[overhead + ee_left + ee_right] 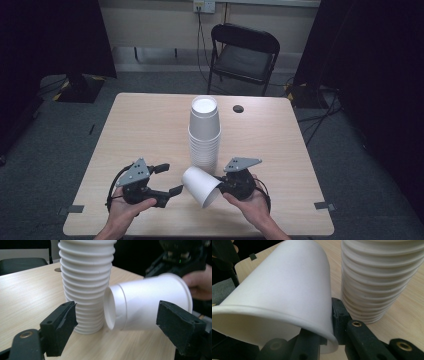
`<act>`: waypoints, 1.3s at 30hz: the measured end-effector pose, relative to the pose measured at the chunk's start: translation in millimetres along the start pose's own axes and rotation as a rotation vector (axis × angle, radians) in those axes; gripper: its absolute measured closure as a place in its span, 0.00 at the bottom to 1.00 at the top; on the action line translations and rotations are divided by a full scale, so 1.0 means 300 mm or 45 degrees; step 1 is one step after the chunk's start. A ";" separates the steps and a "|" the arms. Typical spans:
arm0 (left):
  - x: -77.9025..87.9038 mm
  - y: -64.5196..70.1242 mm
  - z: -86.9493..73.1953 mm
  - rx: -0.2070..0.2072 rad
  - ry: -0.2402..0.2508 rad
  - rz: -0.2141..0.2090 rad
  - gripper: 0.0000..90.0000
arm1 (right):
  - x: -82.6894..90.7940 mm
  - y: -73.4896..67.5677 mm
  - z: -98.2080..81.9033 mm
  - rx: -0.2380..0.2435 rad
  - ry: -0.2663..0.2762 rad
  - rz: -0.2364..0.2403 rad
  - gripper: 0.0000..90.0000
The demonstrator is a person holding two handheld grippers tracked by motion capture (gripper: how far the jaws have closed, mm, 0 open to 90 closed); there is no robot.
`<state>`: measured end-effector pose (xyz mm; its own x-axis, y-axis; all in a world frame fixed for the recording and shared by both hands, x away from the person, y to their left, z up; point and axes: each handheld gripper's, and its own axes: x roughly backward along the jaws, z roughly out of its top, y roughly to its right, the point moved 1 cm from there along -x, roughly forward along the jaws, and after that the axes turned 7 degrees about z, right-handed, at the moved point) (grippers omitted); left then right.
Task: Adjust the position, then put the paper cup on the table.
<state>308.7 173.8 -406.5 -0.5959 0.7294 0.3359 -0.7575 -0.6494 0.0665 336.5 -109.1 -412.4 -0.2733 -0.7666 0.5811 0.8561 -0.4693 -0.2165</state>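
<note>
White cup [201, 186] rim pinched, right gripper [223, 188], beside stack [204, 135]

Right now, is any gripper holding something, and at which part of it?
The right gripper holds a single white paper cup by its rim wall, cup lying sideways. The left gripper is open and holds nothing.

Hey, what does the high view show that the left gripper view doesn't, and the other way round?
High view alone: the folding chair behind the table, the flat white top of the cup stack, and the left tongs from outside, open and holding nothing. Left gripper view alone: the recessed bottom of the loose cup, pointing at the camera between the open jaws. Both: the stack, the loose cup lying sideways, pinched at its rim by the right tongs, and the wooden table.
</note>
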 end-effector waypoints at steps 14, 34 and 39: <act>-0.030 0.046 -0.041 -0.123 -0.125 -0.086 0.18 | -0.026 0.033 -0.004 -0.060 -0.146 0.093 0.95; -0.095 0.128 -0.059 -0.394 -0.221 -0.195 0.15 | -0.106 0.016 0.019 -0.024 -0.416 0.245 0.95; -0.109 0.155 -0.070 -0.514 -0.253 -0.266 0.14 | -0.120 0.013 0.005 -0.024 -0.472 0.276 0.95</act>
<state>287.2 124.3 -434.2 -0.3877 0.7545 0.5296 -0.9216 -0.3300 -0.2044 350.3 -82.6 -433.0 0.0908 -0.6407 0.7624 0.8672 -0.3256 -0.3769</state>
